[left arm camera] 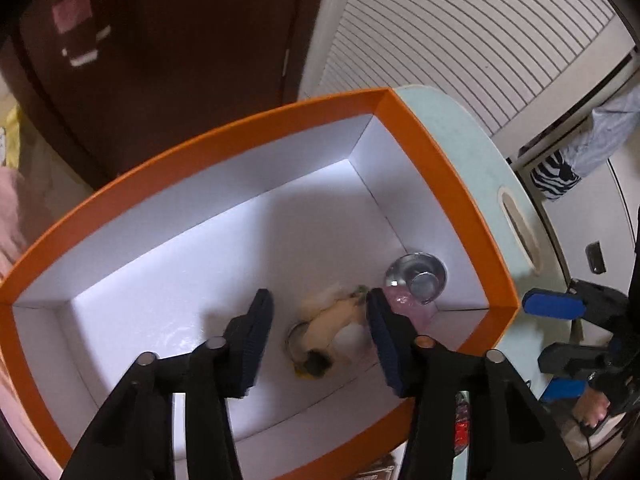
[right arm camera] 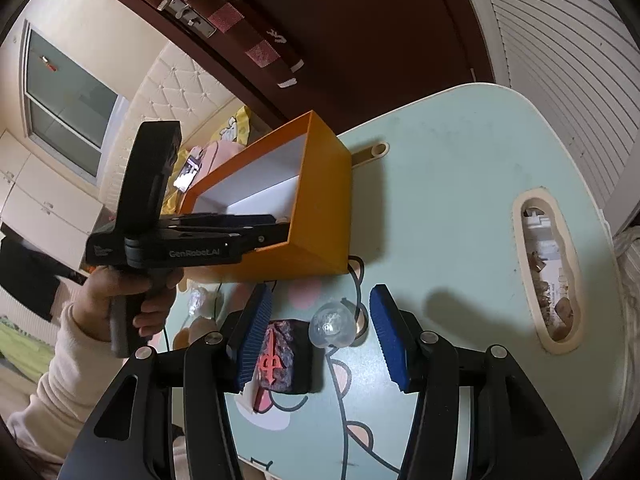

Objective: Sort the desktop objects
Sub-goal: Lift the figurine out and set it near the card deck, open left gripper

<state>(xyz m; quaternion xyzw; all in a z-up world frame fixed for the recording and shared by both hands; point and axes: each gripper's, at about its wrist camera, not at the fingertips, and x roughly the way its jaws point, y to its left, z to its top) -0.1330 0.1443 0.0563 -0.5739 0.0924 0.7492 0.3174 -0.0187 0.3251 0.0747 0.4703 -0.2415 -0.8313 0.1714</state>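
Observation:
An orange box [left arm camera: 448,168] with a white inside stands on the pale green table; it also shows in the right wrist view [right arm camera: 320,208]. My left gripper [left arm camera: 318,308] is open over the box, holding nothing. Below it in the box lie a small plush toy [left arm camera: 324,320], a metal bowl-shaped piece [left arm camera: 416,276] and a pink transparent thing [left arm camera: 412,308]. My right gripper [right arm camera: 320,312] is open above the table [right arm camera: 460,200]. Between its fingers lie a dark block with a red ornament [right arm camera: 284,356] and a clear plastic suction cup [right arm camera: 332,326].
The table has an oval handle slot [right arm camera: 548,272] at the right. A dark door [right arm camera: 360,40] and a white slatted shutter [right arm camera: 560,60] stand behind the table. The left gripper's body [right arm camera: 180,240] shows at the box's near edge.

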